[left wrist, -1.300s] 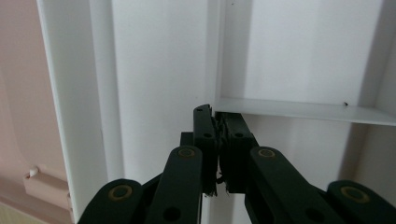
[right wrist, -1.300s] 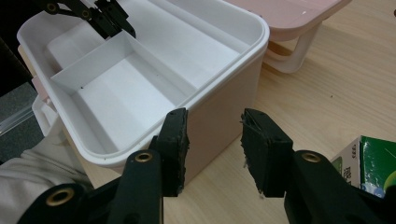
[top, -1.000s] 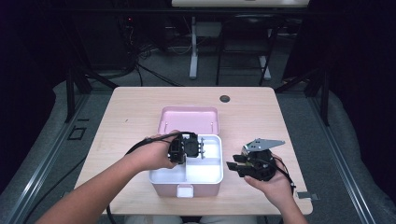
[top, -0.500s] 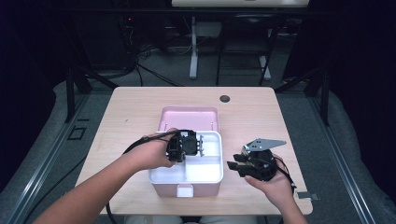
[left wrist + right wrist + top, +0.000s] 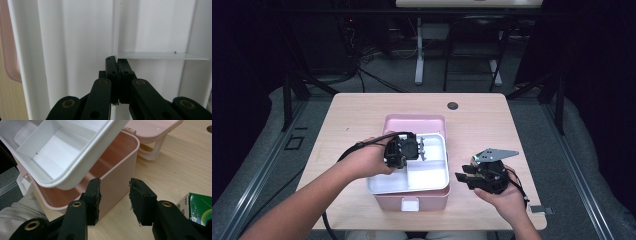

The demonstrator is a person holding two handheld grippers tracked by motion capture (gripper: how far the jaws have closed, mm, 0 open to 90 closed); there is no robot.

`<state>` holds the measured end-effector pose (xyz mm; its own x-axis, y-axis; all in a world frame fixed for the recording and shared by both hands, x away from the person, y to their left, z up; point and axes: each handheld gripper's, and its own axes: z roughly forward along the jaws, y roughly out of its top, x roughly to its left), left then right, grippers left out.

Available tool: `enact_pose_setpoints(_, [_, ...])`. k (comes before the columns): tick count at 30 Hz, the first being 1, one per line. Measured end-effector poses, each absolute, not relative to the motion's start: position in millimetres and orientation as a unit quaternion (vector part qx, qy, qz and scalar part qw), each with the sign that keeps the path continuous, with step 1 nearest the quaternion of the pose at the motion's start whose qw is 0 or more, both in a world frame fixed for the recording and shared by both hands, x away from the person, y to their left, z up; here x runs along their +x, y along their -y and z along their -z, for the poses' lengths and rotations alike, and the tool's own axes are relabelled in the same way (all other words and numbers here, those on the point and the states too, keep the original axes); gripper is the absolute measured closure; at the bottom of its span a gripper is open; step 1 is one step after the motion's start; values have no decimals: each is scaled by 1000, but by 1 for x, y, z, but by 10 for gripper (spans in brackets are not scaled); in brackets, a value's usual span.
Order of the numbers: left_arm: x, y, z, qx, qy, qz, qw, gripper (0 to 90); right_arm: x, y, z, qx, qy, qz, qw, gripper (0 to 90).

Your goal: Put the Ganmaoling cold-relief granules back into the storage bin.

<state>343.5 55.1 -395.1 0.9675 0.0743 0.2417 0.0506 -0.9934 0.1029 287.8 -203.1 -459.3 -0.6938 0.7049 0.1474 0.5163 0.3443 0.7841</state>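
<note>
One white tray [image 5: 427, 172] — tilted, long axis toward the person — pinched by the left gripper's [image 5: 404, 150] jaws.

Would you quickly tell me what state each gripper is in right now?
Left gripper: closed on the white tray's divider wall.
Right gripper: open, holding nothing, beside the pink box.

small print on green-white carton [image 5: 197, 207], too blurred to read
</note>
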Motion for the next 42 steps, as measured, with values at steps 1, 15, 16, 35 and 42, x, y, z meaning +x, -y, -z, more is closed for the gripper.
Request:
enact_pose_setpoints(1, [344, -57, 394, 990, -35, -123, 51, 895, 288, 203, 459, 376, -813, -432, 109, 603])
enact_pose_setpoints(15, [354, -82, 374, 987, -115, -93, 57, 895, 288, 203, 459, 376, -812, -432, 109, 602])
enact_pose_setpoints(16, [354, -84, 373, 987, -119, -95, 56, 895, 288, 203, 459, 377, -812, -432, 109, 603])
enact_pose_setpoints(35, [355, -131, 356, 981, -160, -98, 47, 895, 288, 203, 459, 377, -812, -432, 109, 603])
enact_pose_setpoints(42, [355, -154, 356, 978, -178, -98, 39, 895, 288, 202, 459, 377, -812, -433, 110, 602])
